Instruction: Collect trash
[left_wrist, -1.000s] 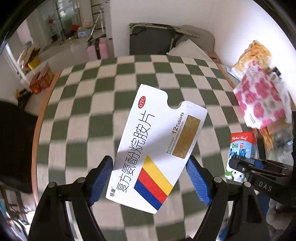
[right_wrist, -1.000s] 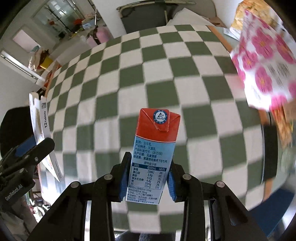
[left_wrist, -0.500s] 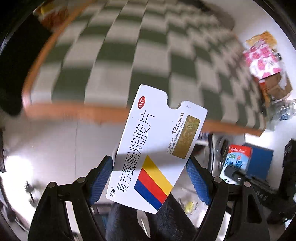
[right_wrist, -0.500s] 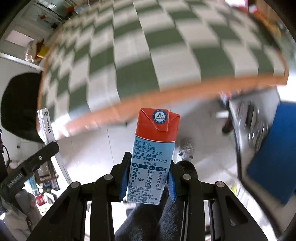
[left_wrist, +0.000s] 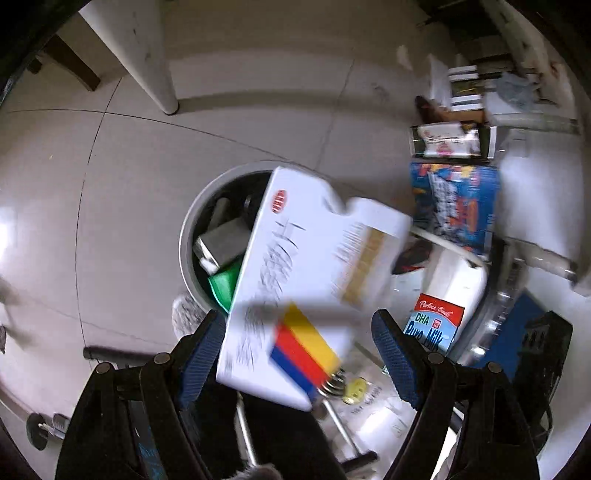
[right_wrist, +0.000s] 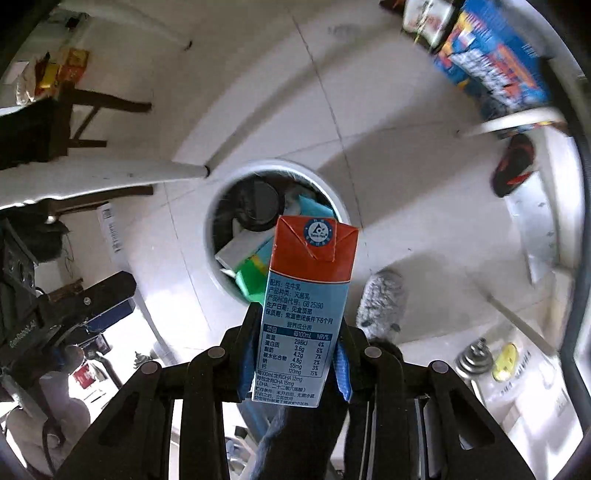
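A grey round trash bin (left_wrist: 184, 251) stands on the floor, holding several cartons and a green packet. My left gripper (left_wrist: 295, 350) hangs above its near rim, its jaws opening. The white medicine box (left_wrist: 306, 258) with a red, yellow and blue stripe lies blurred and tilted between them, with a gap to the right pad. My right gripper (right_wrist: 295, 358) is shut on a red-and-blue milk carton (right_wrist: 306, 288), held upright over the bin (right_wrist: 340, 206). That carton (left_wrist: 432, 328) also shows at the right in the left wrist view.
A white table leg (left_wrist: 155, 74) stands beyond the bin. A blue printed box (left_wrist: 454, 203) and other clutter fill the right side. A grey furry slipper (right_wrist: 384, 299) sits beside the bin, and a dark chair (right_wrist: 74, 110) stands at the left.
Both grippers have dropped from above the checkered table to over the bin on the floor. The medicine box has tilted and come loose between the left jaws. The milk carton stays gripped.
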